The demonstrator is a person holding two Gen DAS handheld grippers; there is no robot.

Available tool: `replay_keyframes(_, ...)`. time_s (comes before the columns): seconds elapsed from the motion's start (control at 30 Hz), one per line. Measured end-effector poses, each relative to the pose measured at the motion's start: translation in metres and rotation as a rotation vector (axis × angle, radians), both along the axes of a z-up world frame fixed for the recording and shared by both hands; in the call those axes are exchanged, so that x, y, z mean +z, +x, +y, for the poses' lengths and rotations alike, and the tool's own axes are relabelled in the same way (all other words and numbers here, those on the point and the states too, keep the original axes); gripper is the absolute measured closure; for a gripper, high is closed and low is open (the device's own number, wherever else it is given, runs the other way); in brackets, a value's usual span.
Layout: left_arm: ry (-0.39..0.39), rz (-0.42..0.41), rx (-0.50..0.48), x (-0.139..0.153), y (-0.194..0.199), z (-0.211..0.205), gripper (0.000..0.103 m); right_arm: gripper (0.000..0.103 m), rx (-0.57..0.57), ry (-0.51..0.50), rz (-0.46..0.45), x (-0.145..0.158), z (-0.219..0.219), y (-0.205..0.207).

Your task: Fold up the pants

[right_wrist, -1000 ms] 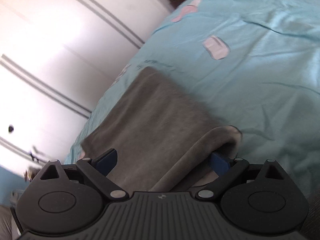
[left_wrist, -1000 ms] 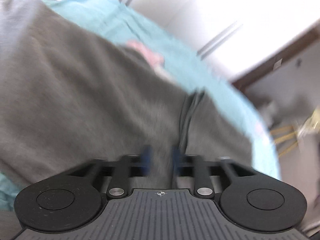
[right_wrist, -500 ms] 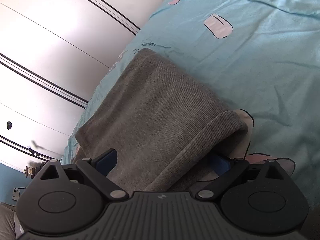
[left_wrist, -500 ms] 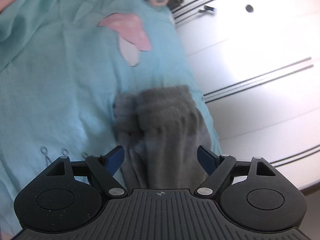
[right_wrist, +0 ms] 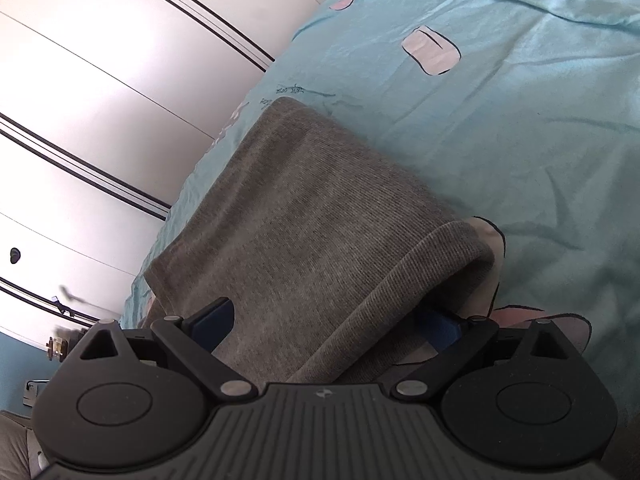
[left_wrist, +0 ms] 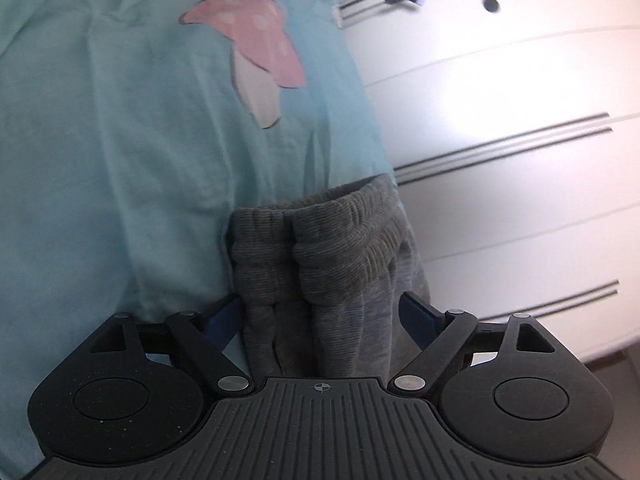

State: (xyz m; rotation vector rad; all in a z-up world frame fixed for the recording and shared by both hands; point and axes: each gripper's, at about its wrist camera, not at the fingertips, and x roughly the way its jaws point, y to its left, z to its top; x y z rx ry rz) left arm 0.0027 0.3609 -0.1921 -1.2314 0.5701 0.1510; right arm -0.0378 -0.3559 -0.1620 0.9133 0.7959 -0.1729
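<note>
The grey pants [right_wrist: 304, 216] lie folded on the turquoise bedsheet [right_wrist: 500, 120]. In the left wrist view their ribbed elastic end [left_wrist: 320, 240] lies bunched between my fingers. My left gripper [left_wrist: 324, 316] is open around that end, its blue pads apart on both sides. My right gripper [right_wrist: 324, 324] is open too. Its left pad [right_wrist: 212, 320] rests on top of the folded cloth, and its right pad [right_wrist: 440, 326] sits under the rolled fold edge [right_wrist: 452, 252].
White wardrobe doors [left_wrist: 500, 160] with dark grooves stand close beside the bed edge, also in the right wrist view [right_wrist: 100, 100]. The sheet has pink mushroom prints [left_wrist: 256, 44]. A grey couch corner [right_wrist: 12, 440] shows at the lower left.
My left gripper was shut on the grey cloth a second ago; it opened and now straddles the ribbed end near the bed edge. My right gripper stayed open and moved slightly closer over the fold.
</note>
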Motion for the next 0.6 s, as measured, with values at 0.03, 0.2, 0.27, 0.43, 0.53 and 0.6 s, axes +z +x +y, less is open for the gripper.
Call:
replay_keyframes(0.03,0.009,-0.012,-0.016,-0.001,0.001,0.001,0.013,0.005,0.004,-0.009,0.002,0.001,0.001,0.001)
replay_keyframes(0.2,-0.01,-0.039,-0.033,-0.008,-0.003,0.006,0.018,0.005,-0.003,-0.006,0.0,0.0,0.002,0.001)
replay_keyframes(0.27,-0.022,-0.028,-0.034,-0.01,-0.002,0.009,0.021,0.005,-0.013,0.005,-0.003,-0.001,0.0,0.0)
replay_keyframes(0.43,-0.032,-0.025,-0.028,-0.011,0.001,0.01,0.02,0.005,-0.005,-0.013,0.0,0.0,0.003,0.001)
replay_keyframes(0.53,-0.056,-0.019,-0.019,-0.016,0.001,0.015,0.02,0.005,-0.001,-0.017,0.002,0.0,0.003,0.002)
replay_keyframes(0.6,-0.068,-0.027,-0.024,-0.015,0.006,0.017,0.015,0.005,-0.003,-0.013,0.001,0.0,0.003,0.001)
